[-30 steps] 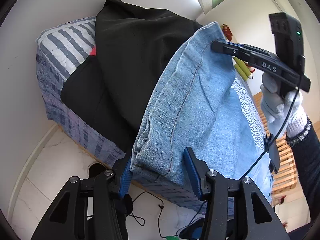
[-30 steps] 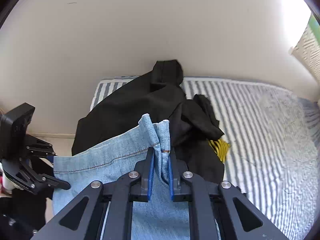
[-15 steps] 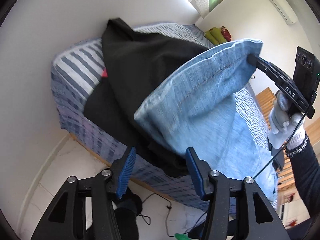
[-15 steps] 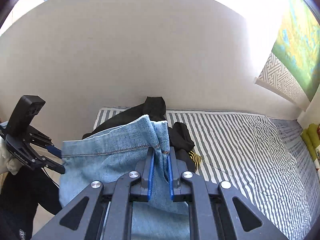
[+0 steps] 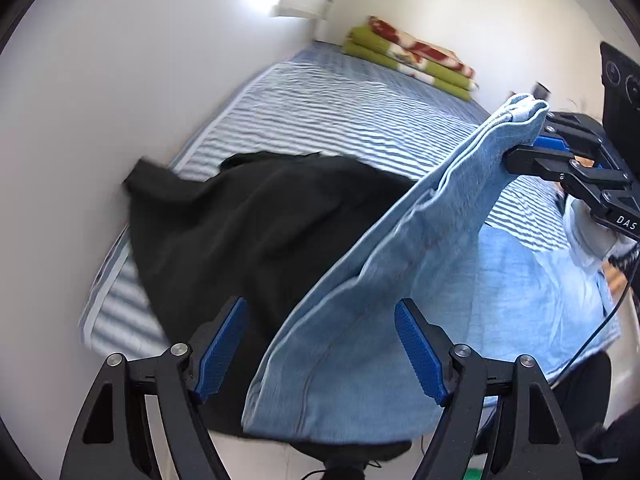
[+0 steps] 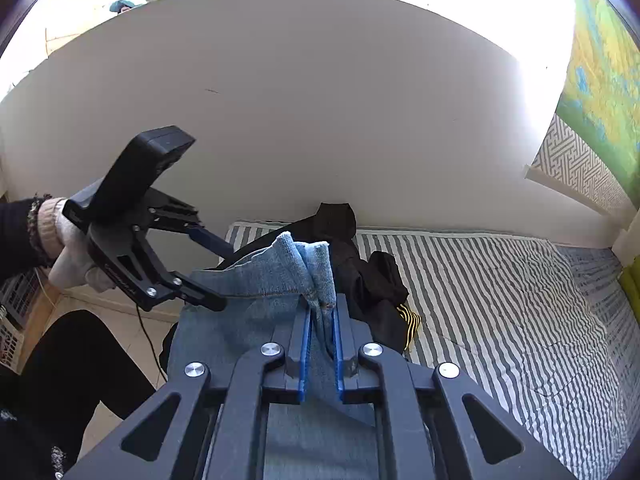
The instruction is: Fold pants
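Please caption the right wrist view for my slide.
Right gripper shut on jeans above striped bed.

black frames (image 6: 120, 240) | blue-lined jaws | silver screws | "DAS" marking | white glove (image 6: 72, 256) | dark sleeve (image 6: 16, 232)

Much of my jeans (image 5: 400, 280) smears with motion blur in the left wrist view, and their lower end runs off the bottom of the right wrist view. The cloth between my right tongs (image 6: 320, 344) hides the inner pad faces. The black garment (image 5: 248, 232) covers the near corner of the bed (image 5: 340, 104) and something yellow-striped (image 6: 408, 320) I cannot identify. My left hand (image 6: 68, 256) is half hidden behind my left tongs (image 5: 320, 344).
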A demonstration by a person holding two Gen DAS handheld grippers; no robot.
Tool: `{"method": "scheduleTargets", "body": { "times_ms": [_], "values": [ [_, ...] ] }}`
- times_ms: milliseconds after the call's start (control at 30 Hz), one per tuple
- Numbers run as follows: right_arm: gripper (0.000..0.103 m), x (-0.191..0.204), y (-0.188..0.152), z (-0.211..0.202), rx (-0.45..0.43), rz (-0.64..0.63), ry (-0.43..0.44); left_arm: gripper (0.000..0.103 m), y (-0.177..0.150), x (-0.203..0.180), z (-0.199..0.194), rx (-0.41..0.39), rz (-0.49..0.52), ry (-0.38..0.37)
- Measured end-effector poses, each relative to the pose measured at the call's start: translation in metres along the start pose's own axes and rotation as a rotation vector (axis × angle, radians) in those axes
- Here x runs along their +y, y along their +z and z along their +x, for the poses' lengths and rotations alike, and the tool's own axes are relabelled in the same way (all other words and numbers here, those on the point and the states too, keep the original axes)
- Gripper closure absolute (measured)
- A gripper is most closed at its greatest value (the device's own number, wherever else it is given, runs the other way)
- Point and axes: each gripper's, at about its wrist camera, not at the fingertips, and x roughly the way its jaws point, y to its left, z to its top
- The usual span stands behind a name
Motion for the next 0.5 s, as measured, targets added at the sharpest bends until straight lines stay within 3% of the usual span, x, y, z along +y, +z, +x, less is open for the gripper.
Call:
{"method": "scheduleTargets", "body": {
  "times_ms": [100, 133, 167, 233, 267, 500],
  "values": [
    [0.094, -0.003, 0.004, -0.005, 0.004, -0.009, 0.015, 0.025, 0.019, -0.008, 0.017, 0.052, 0.016, -0.059],
    [0.094, -0.004, 0.005, -0.005, 0.002, -0.018, 0.010, 0.034, 0.023, -0.009, 0.021, 0.068, 0.014, -0.103],
    [0.095, -0.006, 0.007, -0.004, -0.001, -0.023, 0.004, 0.050, 0.025, -0.011, 0.022, 0.071, 0.016, -0.122],
    [0.095, -0.013, 0.009, 0.000, -0.003, -0.007, -0.010, 0.079, 0.027, -0.015, 0.021, 0.083, 0.027, -0.117],
    [0.095, -0.017, 0.011, 0.002, -0.005, 0.009, -0.003, 0.084, 0.028, -0.016, 0.017, 0.077, 0.015, -0.117],
    [0.095, -0.040, 0.029, -0.013, -0.080, 0.129, -0.001, 0.086, 0.066, -0.055, -0.046, 0.035, 0.033, -0.113]
  ]
}}
